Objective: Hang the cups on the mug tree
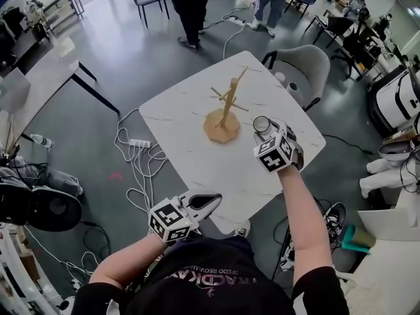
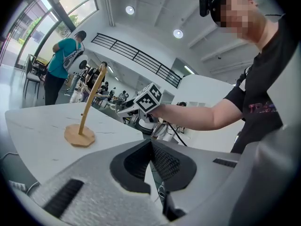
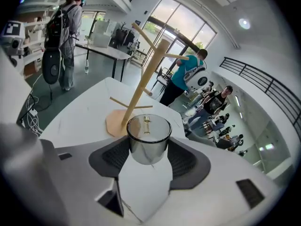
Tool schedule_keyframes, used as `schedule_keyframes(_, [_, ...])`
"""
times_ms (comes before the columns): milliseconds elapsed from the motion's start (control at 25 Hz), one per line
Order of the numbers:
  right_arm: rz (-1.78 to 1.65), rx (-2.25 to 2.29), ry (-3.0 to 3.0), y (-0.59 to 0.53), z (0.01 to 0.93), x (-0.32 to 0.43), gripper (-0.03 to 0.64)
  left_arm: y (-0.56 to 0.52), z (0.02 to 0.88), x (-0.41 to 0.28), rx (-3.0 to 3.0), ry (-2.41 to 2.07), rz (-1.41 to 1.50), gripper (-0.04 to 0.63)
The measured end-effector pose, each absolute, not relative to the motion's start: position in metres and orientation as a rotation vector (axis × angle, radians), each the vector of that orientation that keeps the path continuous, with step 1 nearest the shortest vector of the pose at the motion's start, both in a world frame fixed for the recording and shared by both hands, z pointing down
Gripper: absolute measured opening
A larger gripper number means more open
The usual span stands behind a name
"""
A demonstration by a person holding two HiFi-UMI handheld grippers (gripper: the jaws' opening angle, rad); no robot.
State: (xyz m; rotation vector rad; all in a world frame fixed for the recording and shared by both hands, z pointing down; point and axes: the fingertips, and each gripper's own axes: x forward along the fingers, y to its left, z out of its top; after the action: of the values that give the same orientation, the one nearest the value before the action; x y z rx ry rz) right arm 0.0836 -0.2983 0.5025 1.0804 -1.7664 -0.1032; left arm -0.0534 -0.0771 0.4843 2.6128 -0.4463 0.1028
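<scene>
Beside mug tree (image 1: 226, 107) | right gripper (image 1: 267, 131) pinches upright cup (image 3: 149, 139), mouth up | left gripper (image 2: 151, 158) jaws together

Marble-white table (image 1: 190, 143); grey chair (image 1: 302, 67) beside it; power strip (image 1: 139, 144) on floor.

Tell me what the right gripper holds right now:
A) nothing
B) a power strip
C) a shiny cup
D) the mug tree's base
C: in the right gripper view, the right gripper has its jaws closed on the sides of a shiny cup, short of the mug tree.
</scene>
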Motion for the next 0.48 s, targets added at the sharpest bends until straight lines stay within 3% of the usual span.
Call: schedule_keyframes(480, [-0.257,0.944,-1.471,-0.319,0.506,0.068,0.252,-0.075,0.486,-0.09,2.605,-0.438,0.035,-0.003])
